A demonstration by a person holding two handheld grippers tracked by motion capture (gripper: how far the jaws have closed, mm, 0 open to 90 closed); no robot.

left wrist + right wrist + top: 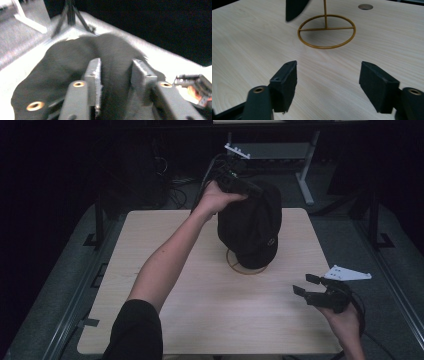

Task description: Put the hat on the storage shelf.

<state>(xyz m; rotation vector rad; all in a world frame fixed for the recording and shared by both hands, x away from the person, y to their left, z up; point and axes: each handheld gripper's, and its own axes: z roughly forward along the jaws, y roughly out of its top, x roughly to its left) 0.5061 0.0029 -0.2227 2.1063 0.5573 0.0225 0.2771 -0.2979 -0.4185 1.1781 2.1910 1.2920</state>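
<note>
A black cap (pixel 252 227) hangs over a gold wire stand (pixel 245 268) near the middle of the light wooden table (pixel 200 320). My left gripper (pixel 235 182) is raised at the cap's far top and is shut on a fold of its fabric. In the left gripper view the cap (pixel 70 60) spreads below the gripper (pixel 117 70), with cloth between the jaws. My right gripper (pixel 306 286) is held open low over the table's right side, nothing between its fingers. The right gripper view looks past the open gripper (pixel 328 77) to the stand's ring base (pixel 327 31) and the cap's brim (pixel 294 8).
The table's right edge runs close beside my right hand. A round hole (pixel 365 6) sits in the tabletop beyond the stand. A white desk leg (pixel 305 180) and cables stand on the floor behind the table, and a black tripod (pixel 71 12) is farther off.
</note>
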